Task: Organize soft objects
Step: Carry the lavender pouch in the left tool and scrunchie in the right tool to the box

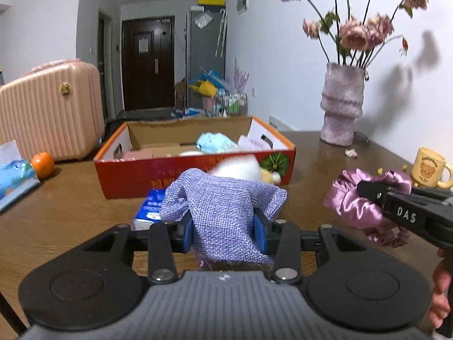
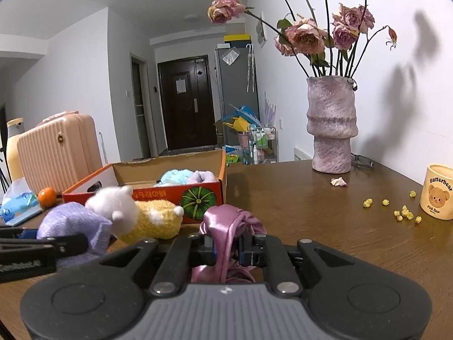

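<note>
Both hands loaded. Left hand-held gripper [image 1: 223, 228] is closed down on a lilac woven pouch [image 1: 223, 206], blue pads pinching its lower half, top of the pouch flopping wide above the jaws. Right hand-held gripper [image 2: 226, 248] is fully clamped on a pink satin scrunchie [image 2: 230, 223]; folds spill out above and below the fingers.

Target looks like the red cardboard box [image 1: 195, 170] on the counter [image 1: 70, 212], just ahead of both grippers. It already holds a light-blue plush [image 1: 216, 141] and something pale purple beside it. A white-and-yellow plush toy [image 2: 141, 216] lies on the counter against the box's front wall, right behind the pouch.

Risks:
- The pouch is gripped low and is limp, so its loose top could catch the box's front wall or drag the plush toy along on the way in.
- The satin is slippery and only a thin band sits between the pads, so the scrunchie could slide out if swung fast.
- The two grippers are close together, with the right one's fingers near the pouch in the left view; crossing paths into the box could bump them.
- The blue-and-white packet [image 1: 150, 209] under the pouch could get nudged.

Pose: both grippers tilt slightly downward, pointing toward the box, left one nearer its front wall, right one off to its side over bare counter. Part of a hand [image 1: 440, 289] shows at the right edge of the left view.
</note>
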`<move>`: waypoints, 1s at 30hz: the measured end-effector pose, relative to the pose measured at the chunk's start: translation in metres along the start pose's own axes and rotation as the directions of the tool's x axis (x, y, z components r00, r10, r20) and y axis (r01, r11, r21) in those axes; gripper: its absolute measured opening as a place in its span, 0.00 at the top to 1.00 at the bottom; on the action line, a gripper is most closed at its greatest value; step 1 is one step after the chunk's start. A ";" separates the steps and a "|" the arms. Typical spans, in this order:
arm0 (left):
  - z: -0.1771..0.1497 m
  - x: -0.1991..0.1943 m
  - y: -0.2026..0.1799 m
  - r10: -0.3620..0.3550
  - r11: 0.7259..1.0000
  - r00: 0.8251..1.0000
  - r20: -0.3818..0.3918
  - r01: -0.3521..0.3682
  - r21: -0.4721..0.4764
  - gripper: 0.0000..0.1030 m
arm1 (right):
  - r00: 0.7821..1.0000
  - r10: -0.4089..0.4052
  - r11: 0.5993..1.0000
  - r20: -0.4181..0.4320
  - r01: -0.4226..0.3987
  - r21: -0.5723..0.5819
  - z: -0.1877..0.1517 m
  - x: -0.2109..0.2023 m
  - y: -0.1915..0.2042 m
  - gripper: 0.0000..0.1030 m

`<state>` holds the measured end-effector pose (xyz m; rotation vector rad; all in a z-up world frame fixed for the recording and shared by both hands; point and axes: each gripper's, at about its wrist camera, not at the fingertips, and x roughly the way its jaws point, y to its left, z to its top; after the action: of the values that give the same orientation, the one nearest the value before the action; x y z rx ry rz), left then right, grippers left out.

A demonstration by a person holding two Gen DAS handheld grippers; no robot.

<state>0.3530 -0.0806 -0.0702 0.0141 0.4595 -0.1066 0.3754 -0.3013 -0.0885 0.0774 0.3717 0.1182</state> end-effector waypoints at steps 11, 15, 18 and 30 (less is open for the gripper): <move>0.010 -0.027 0.020 0.014 0.999 0.997 0.074 -0.011 -0.045 0.60 | 0.998 0.035 0.999 0.049 -0.035 0.010 0.001 -0.013 0.023 0.88; 0.011 -0.030 0.023 0.018 0.999 0.996 0.086 -0.014 -0.047 0.60 | 0.997 0.043 0.999 0.062 -0.043 0.011 0.001 -0.015 0.032 0.88; 0.012 -0.030 0.026 0.026 0.999 0.996 0.090 -0.021 -0.049 0.60 | 0.997 0.046 0.999 0.069 -0.047 0.013 0.001 -0.016 0.038 0.88; 0.026 -0.016 0.042 0.077 0.995 0.992 0.104 -0.070 -0.068 0.60 | 0.992 0.043 0.999 0.118 -0.042 -0.011 0.009 -0.003 0.057 0.88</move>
<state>0.3552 -0.0386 -0.0400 -0.0375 0.3549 -0.0200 0.3702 -0.2457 -0.0736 0.0840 0.2513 0.1568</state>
